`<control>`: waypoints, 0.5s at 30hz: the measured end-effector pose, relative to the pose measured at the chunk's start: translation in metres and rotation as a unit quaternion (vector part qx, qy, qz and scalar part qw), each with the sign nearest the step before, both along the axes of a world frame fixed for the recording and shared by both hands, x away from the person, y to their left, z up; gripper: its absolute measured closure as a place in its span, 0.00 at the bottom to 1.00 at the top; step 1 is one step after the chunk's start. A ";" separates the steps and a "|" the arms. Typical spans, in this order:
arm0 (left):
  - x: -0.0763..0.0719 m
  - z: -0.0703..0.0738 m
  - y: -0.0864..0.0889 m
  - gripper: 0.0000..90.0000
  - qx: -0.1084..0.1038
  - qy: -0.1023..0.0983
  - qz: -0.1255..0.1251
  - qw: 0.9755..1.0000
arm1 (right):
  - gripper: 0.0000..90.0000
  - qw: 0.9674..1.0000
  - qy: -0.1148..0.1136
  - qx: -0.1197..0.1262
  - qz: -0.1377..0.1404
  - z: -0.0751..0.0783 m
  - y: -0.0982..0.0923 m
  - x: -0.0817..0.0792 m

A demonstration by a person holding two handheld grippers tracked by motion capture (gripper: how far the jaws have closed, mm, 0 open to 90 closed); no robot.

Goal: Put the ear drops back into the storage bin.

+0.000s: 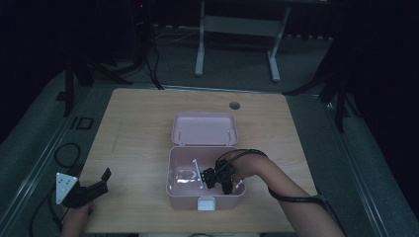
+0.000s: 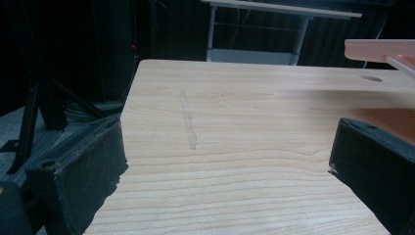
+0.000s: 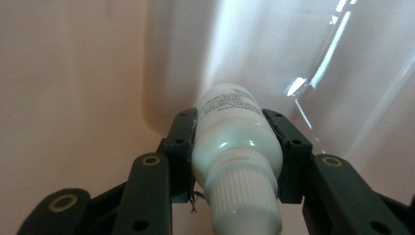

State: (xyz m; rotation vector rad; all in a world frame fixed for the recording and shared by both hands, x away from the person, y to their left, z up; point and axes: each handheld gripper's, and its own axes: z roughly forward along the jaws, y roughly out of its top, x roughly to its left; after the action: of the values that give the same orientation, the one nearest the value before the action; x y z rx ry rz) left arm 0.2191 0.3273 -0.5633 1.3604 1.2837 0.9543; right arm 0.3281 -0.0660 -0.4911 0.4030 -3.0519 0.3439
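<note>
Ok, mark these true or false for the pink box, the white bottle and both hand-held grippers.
1. The pink box has its lid open. True.
2. The right hand-held gripper is empty. False: it is shut on the white bottle.
3. The right hand-held gripper is inside the box. True.
4. The left hand-held gripper grips the box's latch. False: it is apart from the box, jaws open, over the wooden table.
5. The bottle's cap is blue. False: it is white.
</note>
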 end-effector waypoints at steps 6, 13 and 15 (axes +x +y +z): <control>0.000 0.000 0.000 0.00 0.001 0.000 0.000 1.000 | 0.66 1.000 0.003 -0.014 -0.004 -0.003 0.001 0.000; 0.000 0.000 0.000 0.00 0.001 0.000 0.000 1.000 | 0.64 1.000 0.006 -0.014 -0.010 -0.001 0.001 0.001; 0.000 0.000 0.000 0.00 0.001 0.000 0.000 1.000 | 0.64 1.000 0.006 -0.014 -0.009 0.000 0.001 0.001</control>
State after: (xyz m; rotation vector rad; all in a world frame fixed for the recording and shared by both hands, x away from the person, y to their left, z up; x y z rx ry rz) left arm 0.2190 0.3272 -0.5633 1.3610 1.2823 0.9557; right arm 0.3292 -0.0651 -0.4910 0.3732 -3.0334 0.3812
